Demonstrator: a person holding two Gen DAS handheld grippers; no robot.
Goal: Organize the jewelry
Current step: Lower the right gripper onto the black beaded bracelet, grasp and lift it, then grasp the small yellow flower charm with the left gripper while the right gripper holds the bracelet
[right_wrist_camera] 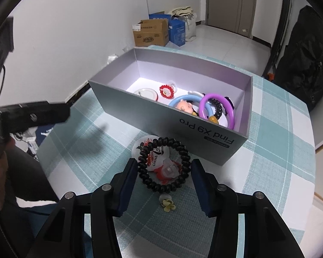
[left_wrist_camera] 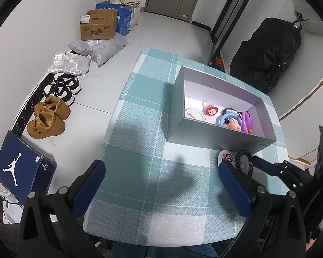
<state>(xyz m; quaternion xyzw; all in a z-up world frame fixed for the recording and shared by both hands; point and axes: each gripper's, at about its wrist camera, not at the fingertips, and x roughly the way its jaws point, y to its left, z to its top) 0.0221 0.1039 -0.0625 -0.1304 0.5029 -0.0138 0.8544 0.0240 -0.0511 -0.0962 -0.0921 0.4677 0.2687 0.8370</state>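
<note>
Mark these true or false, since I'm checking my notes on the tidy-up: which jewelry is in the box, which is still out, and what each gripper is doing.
1. The black spiral coil hair tie sits between the right gripper's pads. True.
2. The purple plastic ring lies on the checked tablecloth. False: it is inside the open grey cardboard box.
3. The left gripper holds a bracelet. False: its jaws are wide open over bare cloth.
4. A small yellow flower clip lies outside the box. True.
5. The box is empty. False: it holds rings, a red crochet piece and more.
</note>
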